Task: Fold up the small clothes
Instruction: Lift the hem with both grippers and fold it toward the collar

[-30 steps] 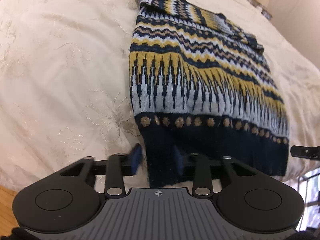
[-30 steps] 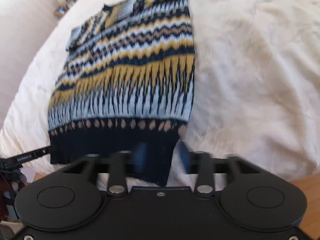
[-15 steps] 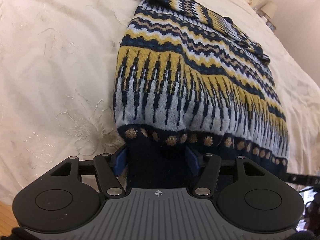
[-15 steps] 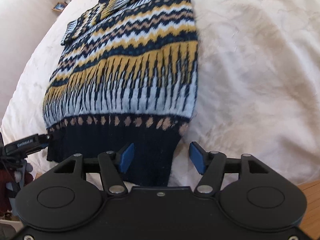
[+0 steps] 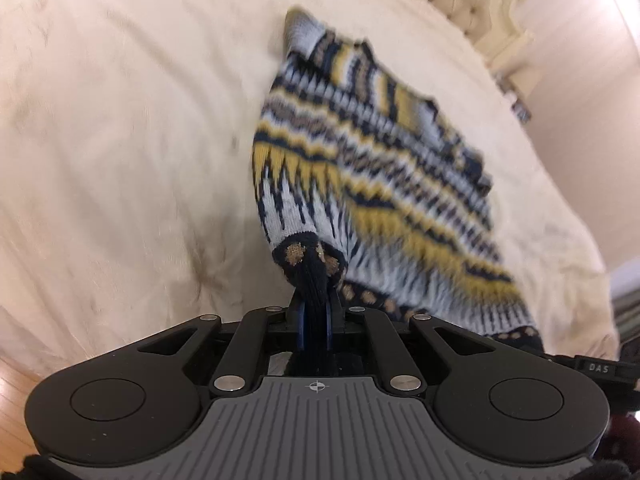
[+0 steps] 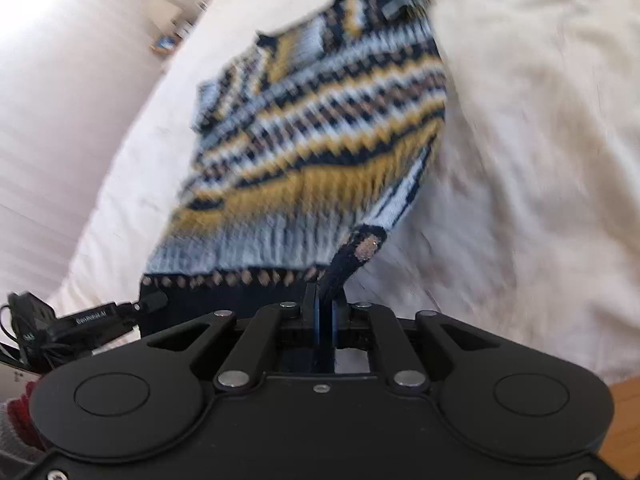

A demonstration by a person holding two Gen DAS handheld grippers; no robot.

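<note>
Left tongs (image 5: pixel 314 312) pressed together on the navy hem of the sweater (image 5: pixel 372 168) — blue pads pinch a bunched fold of the ribbing at bottom centre of the left wrist view. Right tongs (image 6: pixel 325 312) closing, pads already pinching the hem's other corner (image 6: pixel 360 252), bottom centre of the right wrist view.

Sweater position: lying on the cream bed cover (image 5: pixel 120 140). It runs from the tongs up toward the upper middle of each frame (striped navy, yellow, pale blue and tan knit). Near edge is pulled up off the cover at both pinched corners; hem between them sags, visible at lower left in the right wrist view. Far end with the sleeve folds looks flat on the cover, but motion blur hides detail.

Tufted headboard (image 5: pixel 460 0) in the upper right of the left wrist view. Wood floor (image 6: pixel 624 420) at lower right of the right wrist view. Left device's black body (image 6: pixel 80 320) pokes in at lower left there.
</note>
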